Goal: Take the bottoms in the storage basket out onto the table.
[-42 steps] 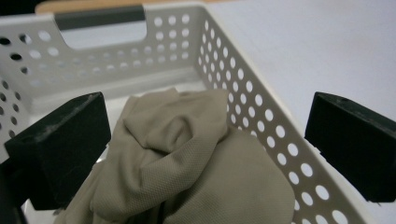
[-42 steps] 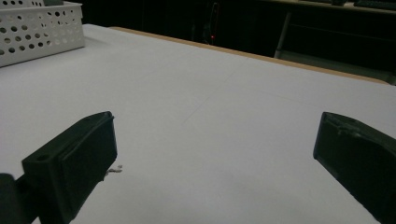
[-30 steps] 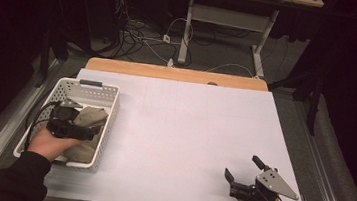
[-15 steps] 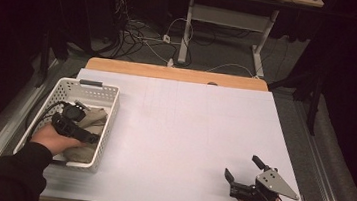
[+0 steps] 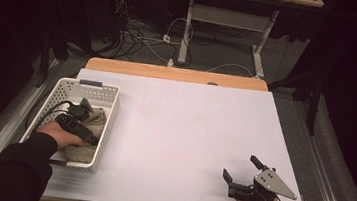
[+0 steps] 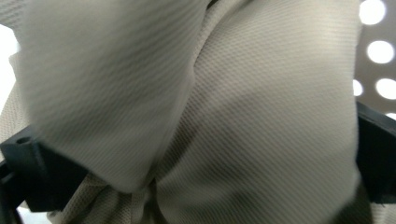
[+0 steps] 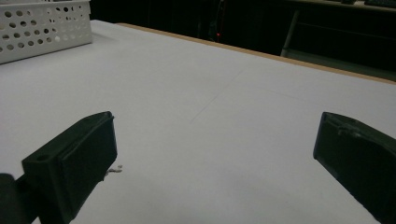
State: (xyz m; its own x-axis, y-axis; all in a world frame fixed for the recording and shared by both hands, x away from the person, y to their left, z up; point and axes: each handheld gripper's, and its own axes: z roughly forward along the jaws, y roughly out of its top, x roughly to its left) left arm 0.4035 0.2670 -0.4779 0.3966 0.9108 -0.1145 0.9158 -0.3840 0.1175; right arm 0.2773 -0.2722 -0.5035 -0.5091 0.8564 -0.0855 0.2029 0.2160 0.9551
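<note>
My left tool (image 5: 82, 112) is spread around the crumpled beige woven cloth (image 6: 233, 121) in the white perforated plastic basket (image 5: 105, 128); closing on one thin fold could let the cloth slip, or drag the basket. My right tool (image 5: 241, 176) rests spread on the surface (image 5: 188, 131).

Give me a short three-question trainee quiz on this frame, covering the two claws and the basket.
1. True or false: the right claw rests wide open near the table's front right corner with nothing between its jaws.
2. What lies in the white basket? A) beige cloth B) red cups C) metal bolts
3. Fill in: the left claw is down inside the ____, with beige cloth between its jaws.

Key: 1 true. 2 A. 3 basket. Whether the left claw has actually closed on the cloth cannot be told; its jaws sit apart with fabric bulging between them.
</note>
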